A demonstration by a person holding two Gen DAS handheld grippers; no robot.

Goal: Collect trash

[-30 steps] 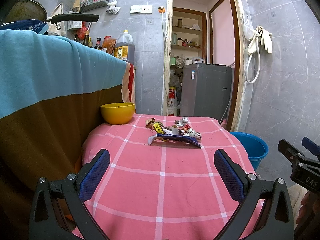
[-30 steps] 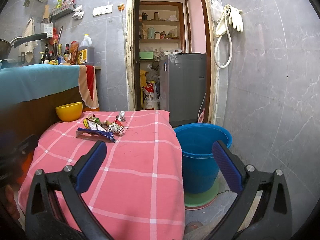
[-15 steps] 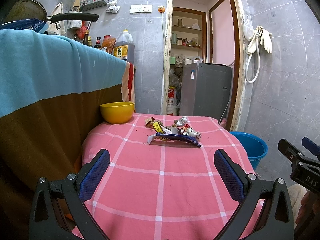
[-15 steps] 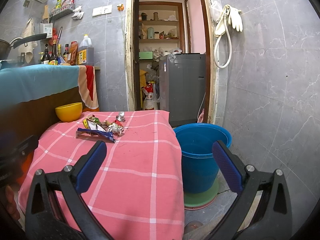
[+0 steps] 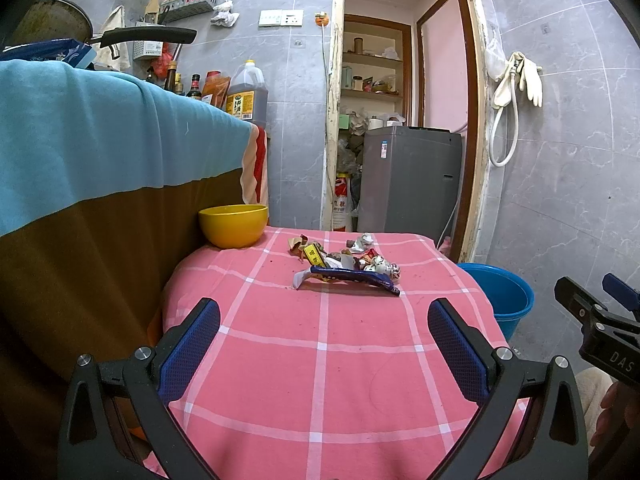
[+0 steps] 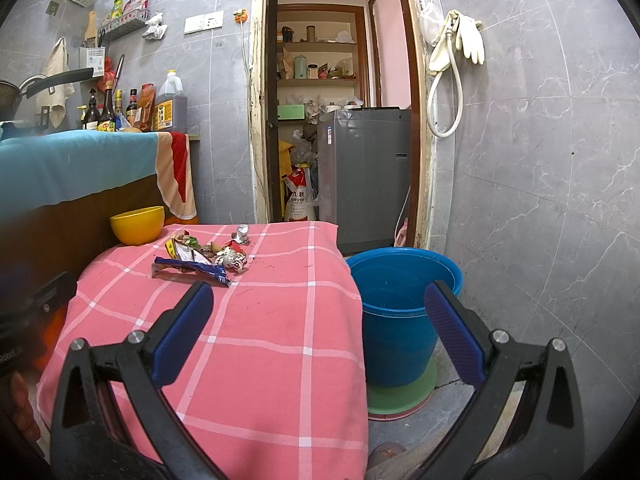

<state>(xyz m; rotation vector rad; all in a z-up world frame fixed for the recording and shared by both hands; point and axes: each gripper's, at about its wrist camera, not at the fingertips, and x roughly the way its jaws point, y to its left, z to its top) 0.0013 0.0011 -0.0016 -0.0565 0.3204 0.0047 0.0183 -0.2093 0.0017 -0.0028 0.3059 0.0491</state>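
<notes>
A heap of trash (image 5: 344,264) lies on the far part of the pink checked tablecloth (image 5: 320,360): a long blue wrapper (image 5: 352,276), a yellow packet and crumpled scraps. The heap also shows in the right wrist view (image 6: 204,258). A blue bucket (image 6: 400,312) stands on the floor right of the table, also visible in the left wrist view (image 5: 502,296). My left gripper (image 5: 324,344) is open and empty over the near part of the table. My right gripper (image 6: 318,328) is open and empty, near the table's right edge, beside the bucket.
A yellow bowl (image 5: 233,225) sits at the table's far left corner. A counter draped in teal and brown cloth (image 5: 100,152) rises on the left, with bottles on top. A grey washing machine (image 5: 408,180) stands in the doorway behind. Tiled wall on the right.
</notes>
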